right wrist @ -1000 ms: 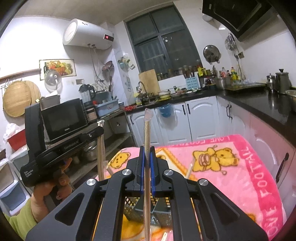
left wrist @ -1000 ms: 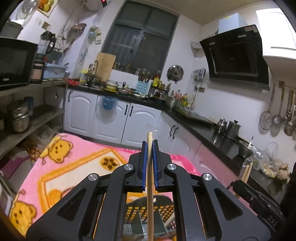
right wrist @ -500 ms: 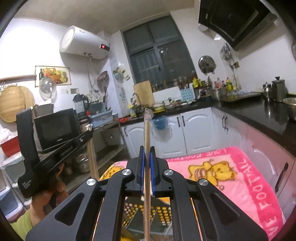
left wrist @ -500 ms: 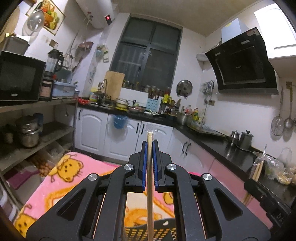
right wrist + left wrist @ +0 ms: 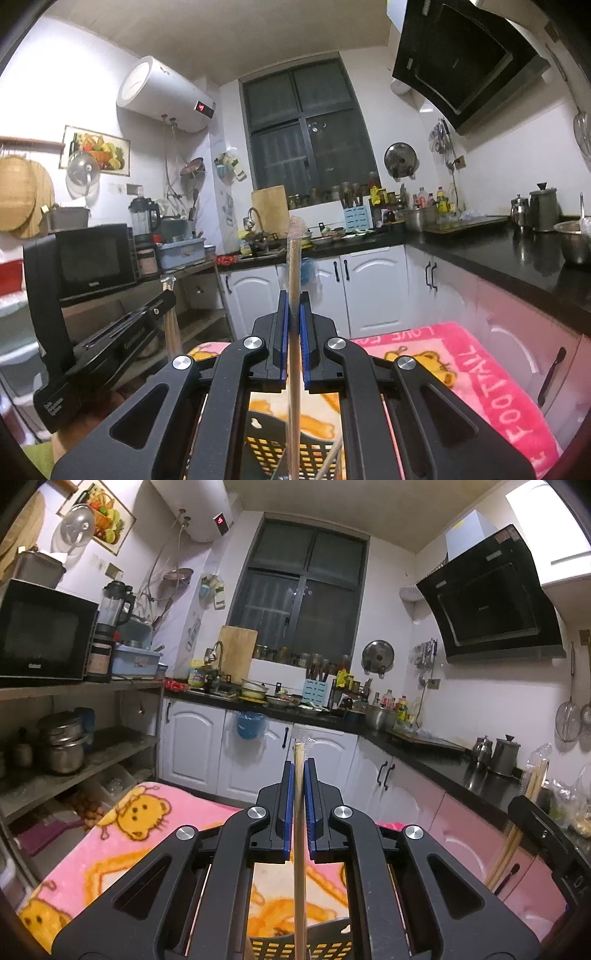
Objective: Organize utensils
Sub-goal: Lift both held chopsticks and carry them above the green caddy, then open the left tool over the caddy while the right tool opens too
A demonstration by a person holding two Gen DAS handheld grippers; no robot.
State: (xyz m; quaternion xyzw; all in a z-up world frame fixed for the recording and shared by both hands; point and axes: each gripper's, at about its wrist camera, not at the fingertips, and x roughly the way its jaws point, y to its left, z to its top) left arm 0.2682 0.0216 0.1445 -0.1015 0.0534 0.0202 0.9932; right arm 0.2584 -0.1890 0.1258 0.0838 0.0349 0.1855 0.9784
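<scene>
My left gripper is shut on a pair of wooden chopsticks in a clear wrapper, held upright between the blue pads. My right gripper is likewise shut on a second wrapped pair, whose top stands above the jaws. A black perforated basket sits on the table just below both grippers, and its rim shows at the bottom edge of the left wrist view. Each gripper also appears in the other's view, the left and the right, both carrying their sticks.
A pink bear-print blanket covers the table. Open shelves with pots and a microwave stand on the left. A black counter with kettles and a bowl runs along the right. White cabinets and a dark window lie ahead.
Both grippers have tipped upward, so the basket and blanket have slid toward the bottom of each view. The chopsticks stay clamped in both.
</scene>
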